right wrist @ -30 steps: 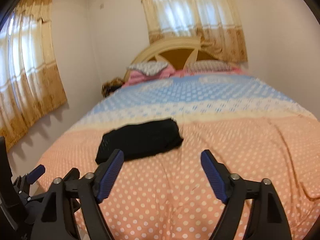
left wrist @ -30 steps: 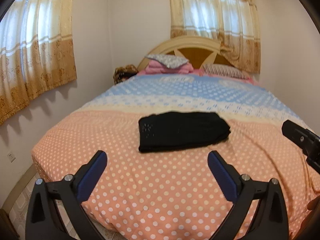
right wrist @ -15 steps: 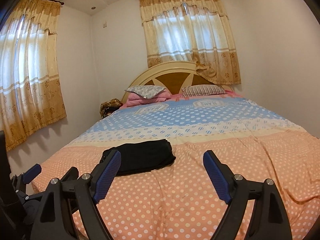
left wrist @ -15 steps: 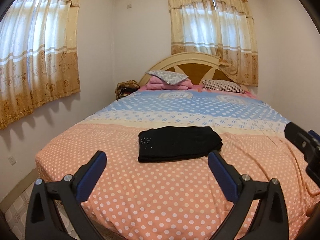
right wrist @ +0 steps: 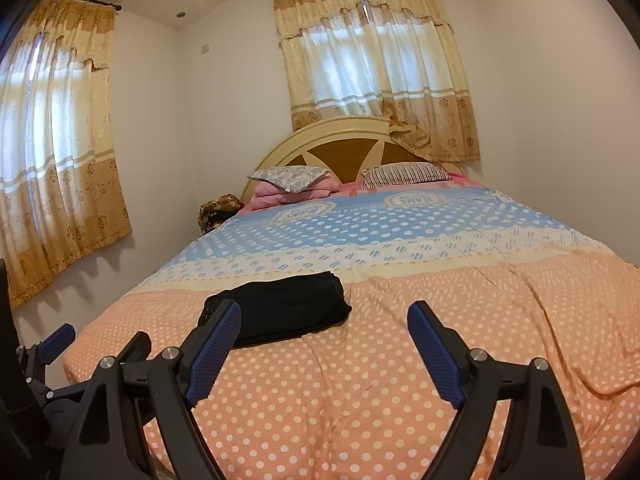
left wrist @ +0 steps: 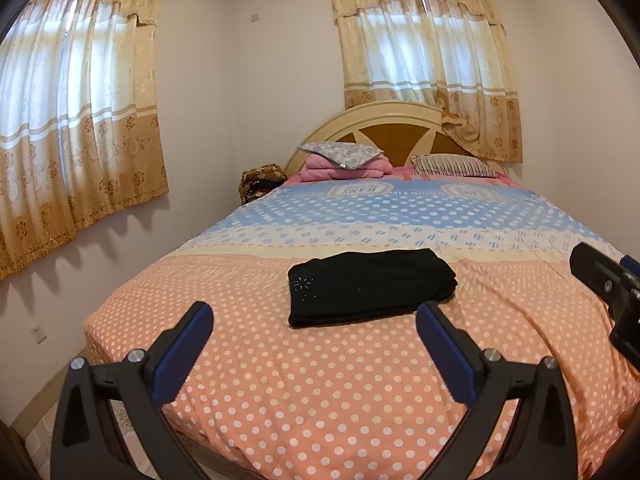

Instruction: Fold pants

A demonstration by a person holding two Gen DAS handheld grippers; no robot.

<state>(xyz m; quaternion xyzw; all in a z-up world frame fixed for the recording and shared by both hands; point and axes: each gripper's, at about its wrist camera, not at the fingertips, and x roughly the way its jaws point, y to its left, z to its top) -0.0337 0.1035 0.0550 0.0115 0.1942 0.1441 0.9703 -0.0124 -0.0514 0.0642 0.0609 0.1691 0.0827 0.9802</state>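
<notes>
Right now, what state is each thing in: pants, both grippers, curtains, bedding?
Black pants: folded into a flat rectangle, lying on the bedspread, not held.
Left gripper: open, empty.
Right gripper: open, empty.
Bedspread: spread flat, creased on its right side.
Curtains: drawn shut.
Pink blanket: folded, grey pillow on top.

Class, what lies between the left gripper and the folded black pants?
Only bare polka-dot bedspread separates the left gripper from the folded black pants, as the left wrist view shows.
</notes>
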